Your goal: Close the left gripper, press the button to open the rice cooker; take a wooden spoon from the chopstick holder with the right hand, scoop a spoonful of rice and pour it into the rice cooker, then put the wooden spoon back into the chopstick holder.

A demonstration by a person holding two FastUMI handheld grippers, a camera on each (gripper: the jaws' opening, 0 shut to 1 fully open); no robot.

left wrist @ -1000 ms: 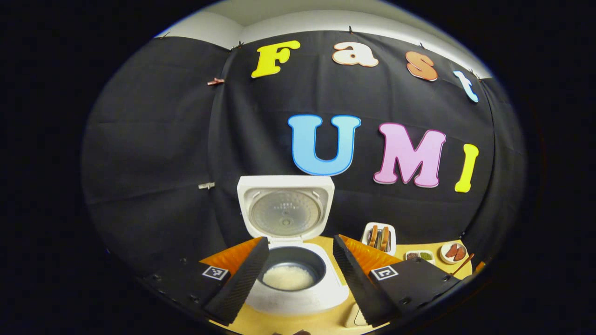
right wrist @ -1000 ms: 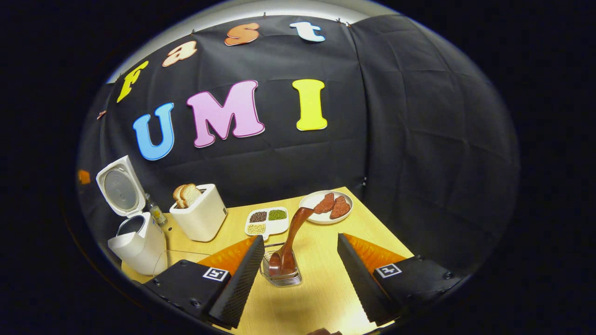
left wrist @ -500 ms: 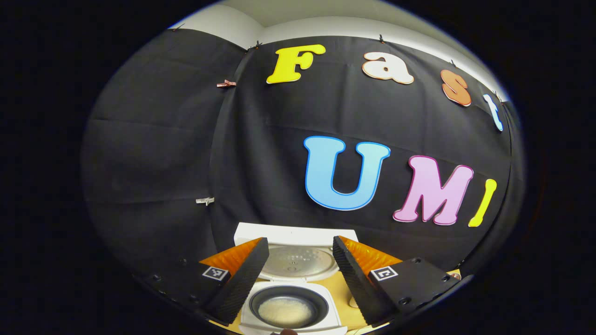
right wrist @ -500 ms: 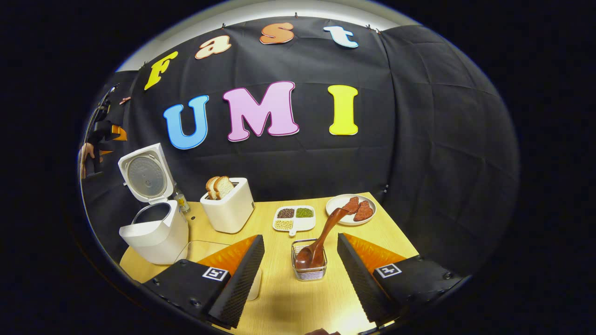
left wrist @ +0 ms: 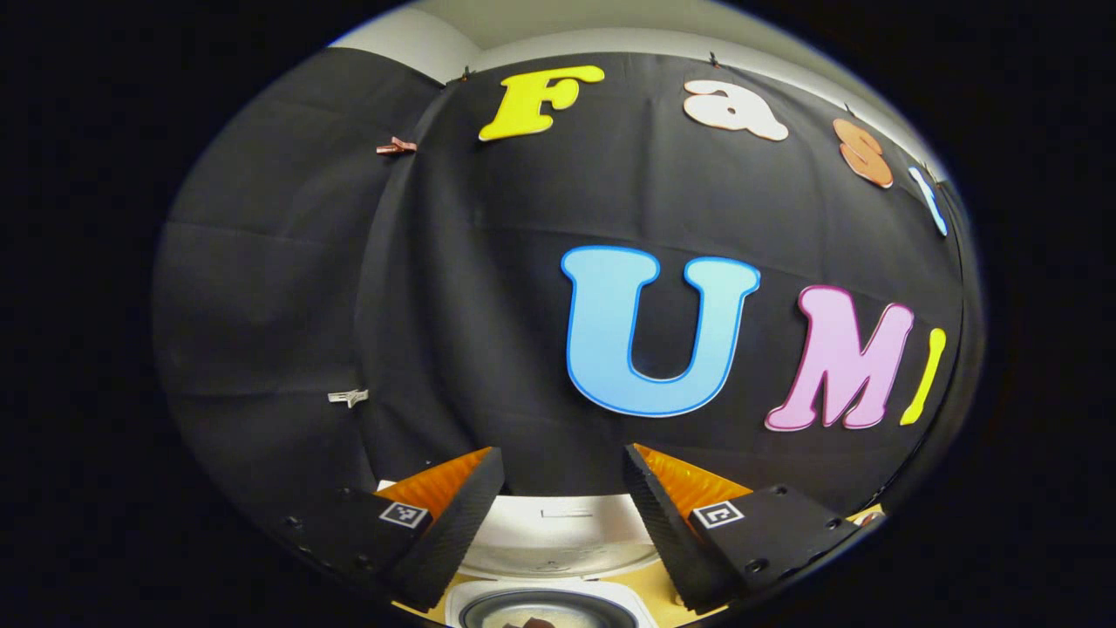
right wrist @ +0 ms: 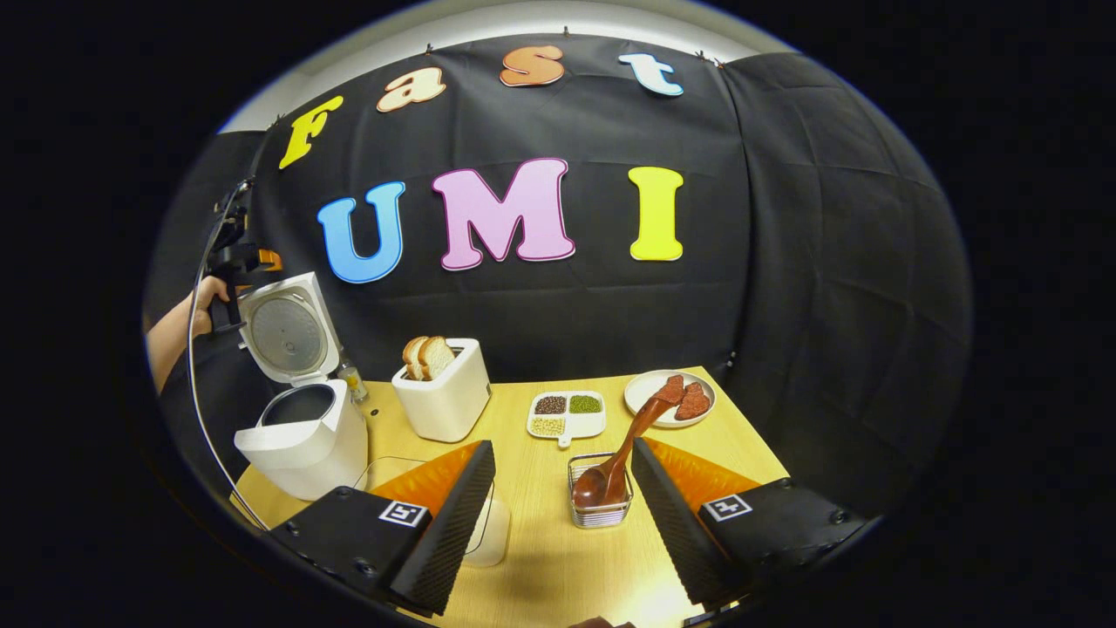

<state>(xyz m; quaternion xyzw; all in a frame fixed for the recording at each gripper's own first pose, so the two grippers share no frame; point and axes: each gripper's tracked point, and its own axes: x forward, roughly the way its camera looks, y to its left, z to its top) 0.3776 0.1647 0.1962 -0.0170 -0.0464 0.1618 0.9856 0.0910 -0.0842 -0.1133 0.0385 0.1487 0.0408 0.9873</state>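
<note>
Here, glossy curved wooden spoon point(right wrist: 621, 453) upright in wire-mesh chopstick holder point(right wrist: 600, 510).

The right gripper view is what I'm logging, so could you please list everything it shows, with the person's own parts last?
rice cooker: 1, white, table's left end, lid up
toaster: 1, white, two bread slices in it, right of the cooker
small bottle: 1, between cooker and toaster
divided dish: 1, white, three fillings, mid-table
plate: 1, white, two reddish pieces on it, far right corner
chopstick holder: 1, wire, near centre
wooden spoon: 1, brown, leaning in the holder
clear container: 1, partly behind a finger
table: 1, light wood
left gripper: 1, above the lid
hand: 1, holding it
right gripper: 1, jaws apart
</note>
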